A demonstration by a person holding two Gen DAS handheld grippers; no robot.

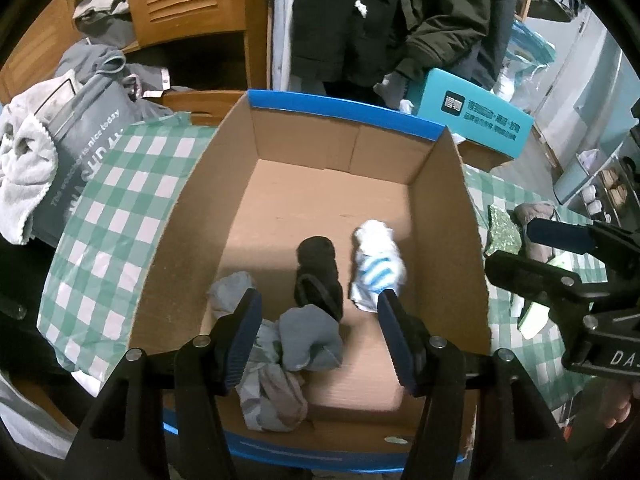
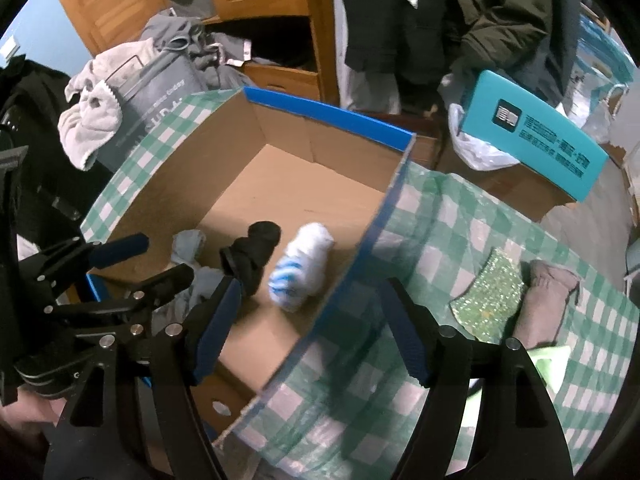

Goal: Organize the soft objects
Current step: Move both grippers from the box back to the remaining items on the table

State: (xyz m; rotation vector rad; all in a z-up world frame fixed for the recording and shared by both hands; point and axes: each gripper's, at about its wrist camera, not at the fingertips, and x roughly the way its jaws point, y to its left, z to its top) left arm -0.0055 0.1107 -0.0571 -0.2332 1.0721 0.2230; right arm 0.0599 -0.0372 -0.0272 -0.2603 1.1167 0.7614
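An open cardboard box with blue edges sits on a green checked cloth. Inside lie a black sock roll, a white and blue striped sock roll and grey sock bundles. My left gripper is open and empty above the box's near end. My right gripper is open and empty over the box's right wall. In the right wrist view the black roll and the striped roll lie in the box. A green glittery sponge and a brownish sock roll lie on the cloth to the right.
A grey bag with a pale towel stands left of the box. A teal box sits behind it. Wooden cabinets and dark hanging coats stand at the back. A light green item lies near the right fingers.
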